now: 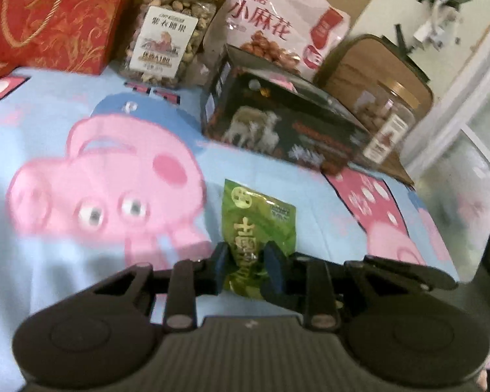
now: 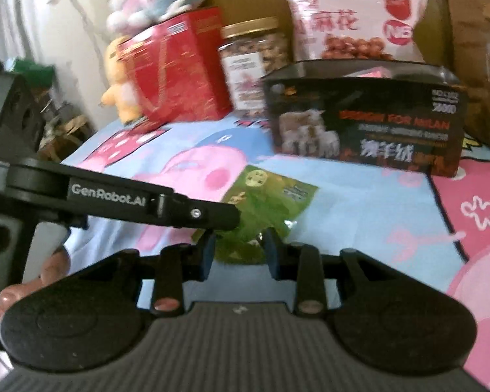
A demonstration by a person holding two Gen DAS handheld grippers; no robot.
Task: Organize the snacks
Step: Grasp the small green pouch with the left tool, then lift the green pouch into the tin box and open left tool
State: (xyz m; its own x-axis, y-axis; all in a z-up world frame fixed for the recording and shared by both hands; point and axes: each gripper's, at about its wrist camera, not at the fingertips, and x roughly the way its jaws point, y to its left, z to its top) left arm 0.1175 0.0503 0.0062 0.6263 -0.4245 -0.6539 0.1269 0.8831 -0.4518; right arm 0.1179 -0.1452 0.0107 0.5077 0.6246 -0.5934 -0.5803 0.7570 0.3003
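Item in hand: green snack packet (image 1: 258, 225), lying flat on the cartoon-print cloth (image 1: 65, 104), its near end between the narrowed jaws of my left gripper (image 1: 249, 261), pads pressing it. My right gripper (image 2: 240, 251) also straddles it; contact unclear. Step: pickup. Next, I judge: lift toward the back row. Beyond: dark box (image 1: 277, 124), contents hidden; nut jar (image 1: 166, 32), full; pink twist bag (image 1: 277, 23).

Green packet (image 1: 259, 228), pig-patterned blue cloth (image 1: 81, 98)
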